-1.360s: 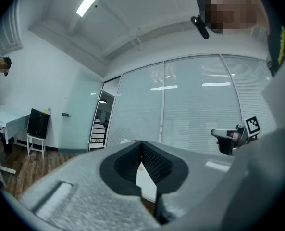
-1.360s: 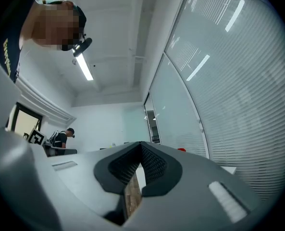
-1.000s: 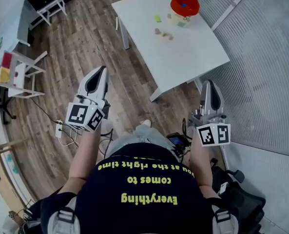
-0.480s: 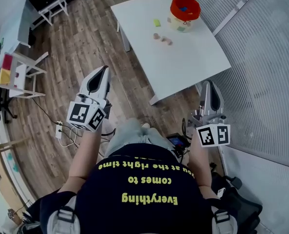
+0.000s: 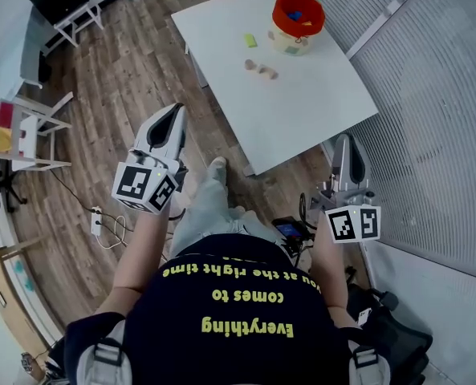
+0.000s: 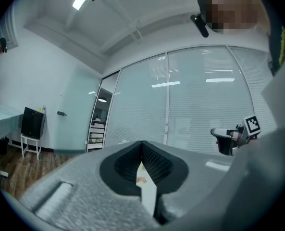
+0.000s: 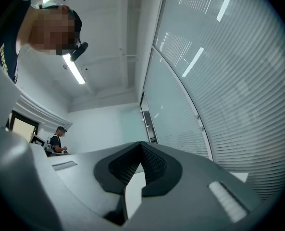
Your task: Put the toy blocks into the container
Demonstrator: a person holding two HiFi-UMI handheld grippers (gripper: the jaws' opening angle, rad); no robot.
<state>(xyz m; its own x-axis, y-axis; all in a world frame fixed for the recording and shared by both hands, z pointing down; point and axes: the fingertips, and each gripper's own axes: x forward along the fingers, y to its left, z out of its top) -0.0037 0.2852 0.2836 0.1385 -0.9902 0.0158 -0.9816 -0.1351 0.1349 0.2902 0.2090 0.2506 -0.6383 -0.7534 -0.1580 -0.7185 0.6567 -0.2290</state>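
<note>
You stand back from the table with your left gripper and right gripper both shut tight on nothing, and the blocks lie near the red bowl, so I think you must step close and open one gripper.

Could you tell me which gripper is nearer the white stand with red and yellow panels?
Left. The left gripper is over the floor on the same side as the stand; the right gripper is past the person, beside the blinds.
</note>
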